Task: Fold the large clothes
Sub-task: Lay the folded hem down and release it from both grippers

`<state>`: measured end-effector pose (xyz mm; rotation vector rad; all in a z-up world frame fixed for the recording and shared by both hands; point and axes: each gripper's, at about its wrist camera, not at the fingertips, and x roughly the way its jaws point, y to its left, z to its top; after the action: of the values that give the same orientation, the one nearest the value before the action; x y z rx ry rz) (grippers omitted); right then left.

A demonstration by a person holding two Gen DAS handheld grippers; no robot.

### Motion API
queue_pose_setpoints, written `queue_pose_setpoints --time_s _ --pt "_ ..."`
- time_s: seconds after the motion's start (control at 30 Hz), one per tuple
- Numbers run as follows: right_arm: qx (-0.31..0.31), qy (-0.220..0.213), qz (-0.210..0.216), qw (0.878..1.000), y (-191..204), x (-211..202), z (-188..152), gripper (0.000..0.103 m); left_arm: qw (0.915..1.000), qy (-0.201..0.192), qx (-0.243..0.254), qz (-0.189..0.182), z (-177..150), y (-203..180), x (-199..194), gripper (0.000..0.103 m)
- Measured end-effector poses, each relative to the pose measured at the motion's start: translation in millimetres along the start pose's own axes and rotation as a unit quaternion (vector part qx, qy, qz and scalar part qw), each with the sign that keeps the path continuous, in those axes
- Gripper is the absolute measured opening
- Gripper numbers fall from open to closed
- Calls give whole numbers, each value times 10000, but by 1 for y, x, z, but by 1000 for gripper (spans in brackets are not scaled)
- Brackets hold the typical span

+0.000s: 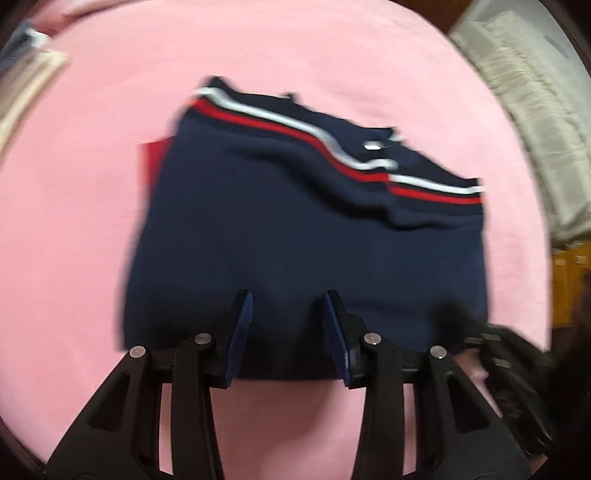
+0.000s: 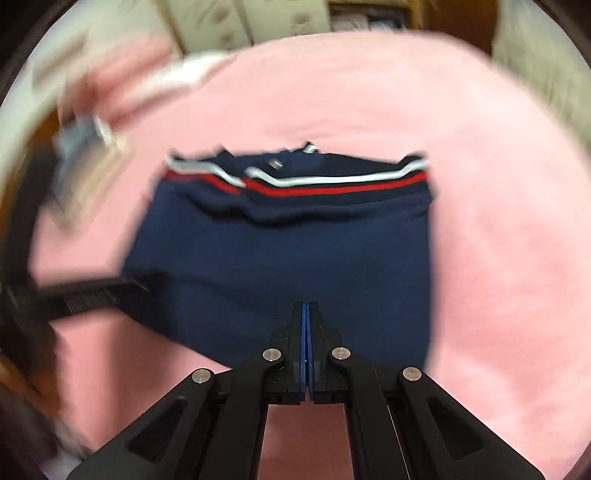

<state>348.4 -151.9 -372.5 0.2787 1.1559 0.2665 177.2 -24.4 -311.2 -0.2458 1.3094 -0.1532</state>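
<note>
A folded navy garment [image 1: 295, 240] with red and white stripes along its far edge lies on the pink bed sheet [image 1: 74, 221]. A red piece [image 1: 153, 162] peeks out at its left side. My left gripper [image 1: 288, 299] hangs over the garment's near edge with its blue pads apart and not pressing on the cloth. In the right wrist view the same garment [image 2: 295, 258] lies on the sheet [image 2: 498, 258]. My right gripper [image 2: 305, 304] is shut above its near part, pads together with nothing seen between them. A blurred black gripper arm [image 2: 81, 295] reaches in from the left.
A white quilted cover [image 1: 517, 92] lies at the bed's right edge, with wooden furniture [image 1: 569, 288] beyond it. Folded clothes [image 1: 29, 55] sit at the far left. Pale patterned cupboards [image 2: 258, 18] stand behind the bed. Both views are blurred.
</note>
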Motion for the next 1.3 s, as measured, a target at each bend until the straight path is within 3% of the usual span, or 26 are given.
queue_pose_setpoints --time_s 0.13,0.27,0.47,0.6,0.67,0.73,0.9,1.03,1.13,1.17,1.2,1.3 --pt "-134 407 396 9983 3 42 6 0 9999 59 83 -137 18 -5 18 37" --pt "-288 322 527 9977 19 73 10 0 9993 3 -99 -351 35 -4 30 37" --pt "-127 58 585 9982 24 70 -4 0 9969 -394 -514 -455 53 6 41 37" --pt "-46 -111 717 9974 18 58 -2 0 9913 -1095 -708 -145 64 7 36 37" --pt "-51 -144 784 9968 13 51 1 0 9895 -1027 -993 -213 69 16 43 37" --pt "-5 -193 728 9972 11 52 8 0 9875 -1048 -1143 -270 69 21 46 37" --pt "127 -194 556 9982 2 63 27 0 9907 -1119 -768 -68 63 27 43 31" --pt "347 -129 646 9972 -21 58 29 0 9902 -1140 -802 -89 61 48 33 30" --pt "604 -253 453 9968 -36 67 35 0 9870 -1348 -764 417 64 55 22 30" --pt "726 -363 194 9965 -47 60 32 0 9843 -1401 -771 750 68 61 20 30" --pt "816 -430 32 9957 -57 52 30 0 9832 -1409 -780 855 71 68 19 30" --pt "1272 -640 -51 9898 -93 31 21 0 9857 -1361 -859 502 72 84 20 30"
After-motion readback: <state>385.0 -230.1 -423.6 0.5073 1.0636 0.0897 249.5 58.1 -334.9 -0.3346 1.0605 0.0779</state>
